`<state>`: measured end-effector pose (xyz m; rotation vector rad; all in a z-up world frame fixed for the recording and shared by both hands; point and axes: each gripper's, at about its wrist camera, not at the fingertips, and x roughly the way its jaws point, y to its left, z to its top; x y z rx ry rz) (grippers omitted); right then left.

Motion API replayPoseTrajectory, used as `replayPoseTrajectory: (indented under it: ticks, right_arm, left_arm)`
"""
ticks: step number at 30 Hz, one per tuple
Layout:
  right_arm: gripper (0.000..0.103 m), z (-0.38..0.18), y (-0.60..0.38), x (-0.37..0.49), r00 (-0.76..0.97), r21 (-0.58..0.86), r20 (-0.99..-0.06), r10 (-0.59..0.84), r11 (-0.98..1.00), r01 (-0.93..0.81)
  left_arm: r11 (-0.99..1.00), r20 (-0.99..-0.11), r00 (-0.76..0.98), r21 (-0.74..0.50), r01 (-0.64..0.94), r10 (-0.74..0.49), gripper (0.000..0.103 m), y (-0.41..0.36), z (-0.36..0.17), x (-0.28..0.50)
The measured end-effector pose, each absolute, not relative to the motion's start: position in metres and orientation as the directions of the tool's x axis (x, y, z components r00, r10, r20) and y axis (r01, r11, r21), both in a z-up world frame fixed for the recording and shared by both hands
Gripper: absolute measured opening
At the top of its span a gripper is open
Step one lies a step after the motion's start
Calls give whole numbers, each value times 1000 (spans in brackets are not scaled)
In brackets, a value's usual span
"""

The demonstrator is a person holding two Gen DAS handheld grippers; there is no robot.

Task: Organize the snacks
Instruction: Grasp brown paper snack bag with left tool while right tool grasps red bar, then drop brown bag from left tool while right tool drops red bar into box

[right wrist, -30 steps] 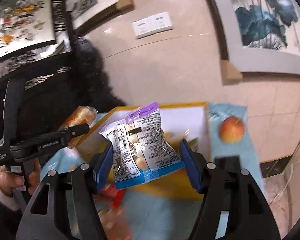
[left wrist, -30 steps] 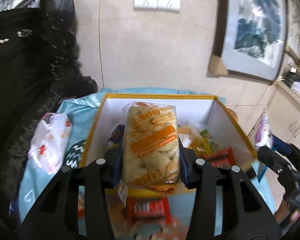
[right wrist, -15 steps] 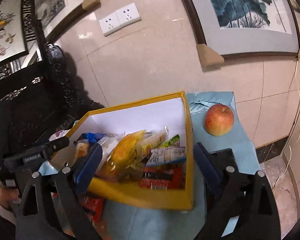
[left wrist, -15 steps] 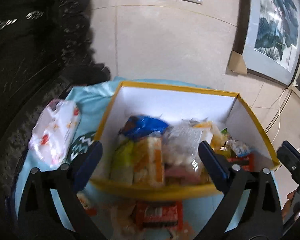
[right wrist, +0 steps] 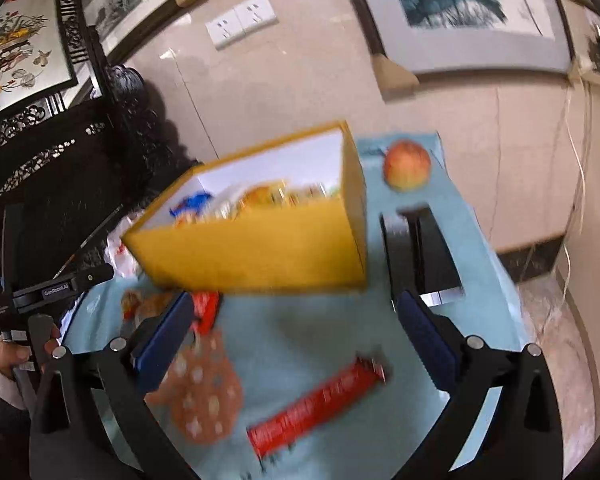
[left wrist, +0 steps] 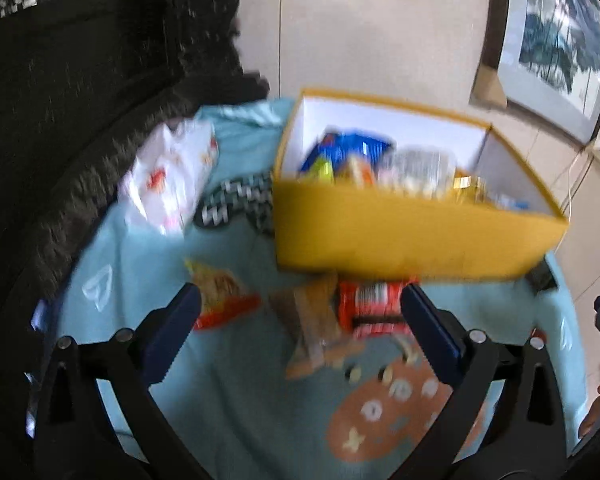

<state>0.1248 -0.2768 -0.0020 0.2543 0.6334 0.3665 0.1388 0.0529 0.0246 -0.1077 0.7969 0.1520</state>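
While my left tongs [left wrist: 300, 312] have just been opening and now gape wide with nothing held, a brown snack packet [left wrist: 314, 320] and a red one [left wrist: 374, 304] lie between their tips, just in front of the yellow box [left wrist: 412, 232] of snacks. My right tongs [right wrist: 292, 312] have likewise just spread, empty, before that box [right wrist: 256, 256], a long red snack bar [right wrist: 316, 404] nearer me and an apple [right wrist: 406, 164] beyond its right corner.

Snack-filled yellow box [left wrist: 412, 236]; loose packets [left wrist: 374, 306] in front
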Motion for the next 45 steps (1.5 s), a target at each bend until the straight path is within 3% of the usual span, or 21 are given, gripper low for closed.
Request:
replayPoseTrajectory:
  ticks: [5, 10, 12, 14, 20, 22, 26, 28, 29, 30, 34, 35, 36, 38, 39, 41, 45]
  right_arm:
    - [102, -30, -290, 107, 699, 379, -585, 411, 901, -213]
    - [102, -32, -293, 97, 700, 377, -579, 419, 898, -226]
    - [102, -32, -293, 96, 699, 383, -571, 431, 893, -237]
    - [102, -32, -289, 96, 694, 380, -571, 439, 891, -251]
    - [102, -38, -278, 100, 673, 360, -592, 443, 893, -272]
    - [102, -40, -275, 101, 674, 333, -608, 420, 905, -264]
    - [102, -49, -267, 107, 659, 240, -679, 324, 946, -217]
    - [102, -57, -262, 111, 634, 193, -725, 270, 963, -189]
    - [102, -61, -261, 113, 621, 187, -740, 260, 965, -182]
    - [102, -65, -260, 115, 610, 191, -749, 259, 966, -175]
    - [101, -72, -248, 129, 597, 175, -773, 214, 977, -123]
    - [95, -72, -242, 133, 593, 146, -782, 190, 982, -122]
    - [79, -72, -230, 137, 600, 70, -789, 132, 990, -126]
    - [63, -71, -214, 140, 609, -9, -789, 78, 990, -138]
    - [43, -70, -207, 139, 611, -21, -787, 87, 986, -168]
    - [24, -69, -206, 137, 592, 14, -794, 137, 978, -207]
    - [24, -68, -223, 131, 560, 137, -790, 248, 963, -233]
  left_arm:
    - [983, -774, 628, -47, -178, 76, 101, 49, -16, 151]
    - [960, -809, 586, -136, -243, 34, 96, 64, -41, 167]
    - [942, -830, 558, -185, -279, 2, 78, 74, -52, 175]
    - [928, -823, 567, -225, -295, -19, 69, 82, -57, 178]
    - [915, -829, 556, -265, -304, -56, 62, 94, -57, 184]
    - [931, -830, 558, -218, -294, -18, 61, 92, -58, 185]
    - [967, -819, 554, 4, -256, 150, 60, 65, -64, 192]
    - [965, -805, 573, -2, -263, 154, 53, 63, -64, 190]
    - [967, -803, 576, -1, -256, 151, 40, 62, -63, 190]
    - [969, -804, 575, 4, -246, 149, 36, 60, -62, 189]
    - [975, -809, 575, -14, -222, 120, 36, 63, -60, 179]
    - [976, -809, 576, -17, -217, 114, 36, 63, -60, 176]
    - [977, -810, 576, -18, -212, 110, 36, 64, -61, 176]
    - [979, -812, 575, -24, -200, 97, 36, 60, -60, 169]
    - [980, -814, 574, -32, -197, 89, 36, 61, -61, 165]
    - [980, -820, 568, -51, -194, 70, 35, 64, -60, 160]
    - [977, -826, 563, -98, -191, 27, 36, 71, -55, 149]
